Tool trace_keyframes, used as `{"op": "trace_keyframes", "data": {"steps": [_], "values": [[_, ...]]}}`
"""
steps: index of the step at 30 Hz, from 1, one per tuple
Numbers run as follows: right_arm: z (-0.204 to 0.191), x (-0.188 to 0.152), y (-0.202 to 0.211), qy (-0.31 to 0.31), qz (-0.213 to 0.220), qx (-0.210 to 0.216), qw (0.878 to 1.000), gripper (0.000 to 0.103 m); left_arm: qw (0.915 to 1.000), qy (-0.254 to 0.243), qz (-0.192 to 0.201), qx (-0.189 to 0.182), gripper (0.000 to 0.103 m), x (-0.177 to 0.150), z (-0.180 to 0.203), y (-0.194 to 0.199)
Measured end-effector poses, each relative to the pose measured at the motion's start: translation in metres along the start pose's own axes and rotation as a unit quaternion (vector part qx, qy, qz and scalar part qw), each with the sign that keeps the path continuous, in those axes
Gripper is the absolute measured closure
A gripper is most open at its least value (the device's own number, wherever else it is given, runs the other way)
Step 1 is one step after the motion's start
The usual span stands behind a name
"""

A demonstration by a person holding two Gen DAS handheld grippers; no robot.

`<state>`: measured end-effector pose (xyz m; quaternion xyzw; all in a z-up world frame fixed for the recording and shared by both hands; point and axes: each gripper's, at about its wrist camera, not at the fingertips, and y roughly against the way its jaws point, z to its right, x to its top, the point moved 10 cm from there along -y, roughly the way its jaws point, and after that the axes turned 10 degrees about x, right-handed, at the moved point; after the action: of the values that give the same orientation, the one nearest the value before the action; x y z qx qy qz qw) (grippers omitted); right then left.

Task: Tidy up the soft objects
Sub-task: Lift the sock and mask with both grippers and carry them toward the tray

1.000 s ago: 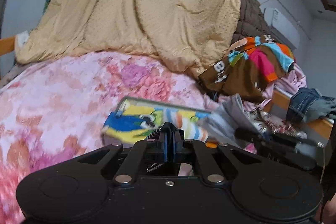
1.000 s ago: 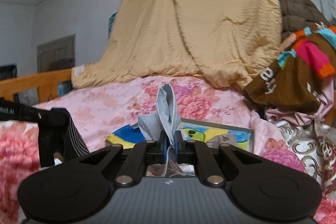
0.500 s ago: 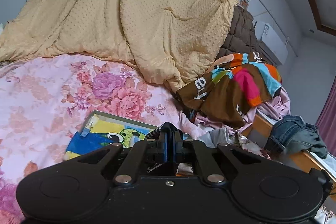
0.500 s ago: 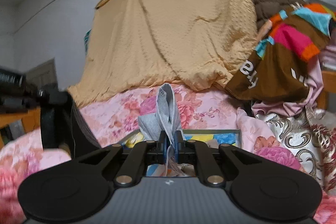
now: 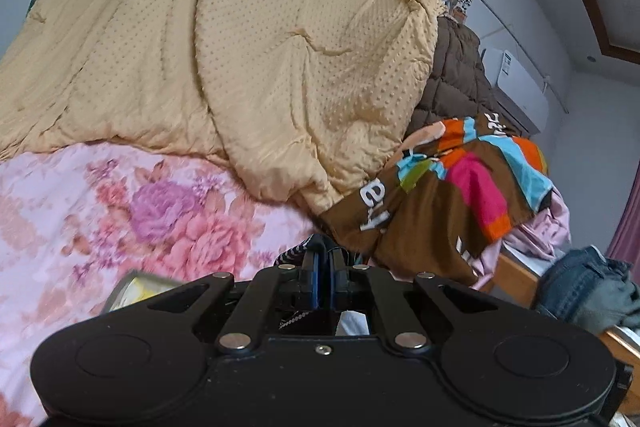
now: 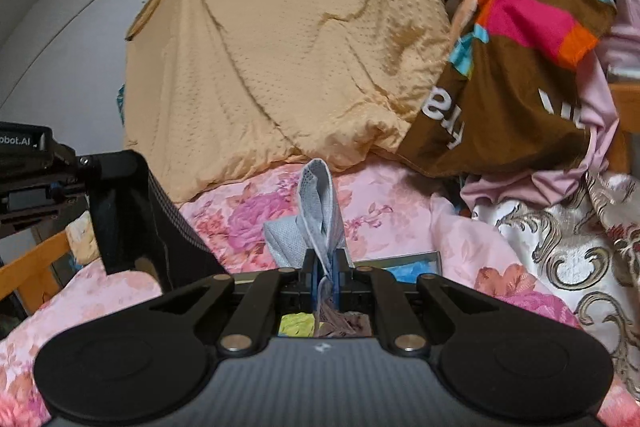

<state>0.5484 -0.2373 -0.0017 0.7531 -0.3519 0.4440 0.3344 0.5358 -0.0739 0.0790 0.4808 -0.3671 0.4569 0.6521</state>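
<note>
Taking the pink floral bedspread (image 6: 384, 203) as the landmark: at its left edge in the right wrist view, the left claw (image 6: 86, 183) reaches in, pinched tight on a black cloth (image 6: 160, 227) with a finely striped edge that hangs down over the bedspread. In the left wrist view the same claw (image 5: 324, 263) shows only a sliver of that striped cloth (image 5: 292, 255) poking out beside its closed tips; the rest is hidden behind the claw body.

Over the middle of the bedspread, the right claw (image 6: 324, 267) is clamped on a pale grey-blue mesh garment (image 6: 316, 211), folded and standing up in a loop above the tips, with a white seam along its edge. What dangles below is dim and hard to make out.

Just behind this claw, a cartoon-printed flat item (image 6: 412, 269) lies on the bedspread, mostly covered. Beyond the bedspread hangs a tan dotted quilt (image 6: 280, 47); to its right sits a brown garment with bright stripes (image 6: 520, 67), its white lettering cut off by folds.
</note>
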Motion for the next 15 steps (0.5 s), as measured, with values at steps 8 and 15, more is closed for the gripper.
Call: {"op": "trace_keyframes", "data": {"steps": [8, 15], "values": [[0.039, -0.019, -0.030, -0.059, -0.067, -0.005, 0.996, 0.095, 0.9961, 0.024, -0.062, 0.058, 0.098, -0.044, -0.009, -0.073], [0.046, -0.038, -0.033, -0.083, -0.098, 0.005, 0.992, 0.095, 0.9866, 0.030, -0.131, 0.093, 0.098, -0.092, -0.028, -0.086]]}}
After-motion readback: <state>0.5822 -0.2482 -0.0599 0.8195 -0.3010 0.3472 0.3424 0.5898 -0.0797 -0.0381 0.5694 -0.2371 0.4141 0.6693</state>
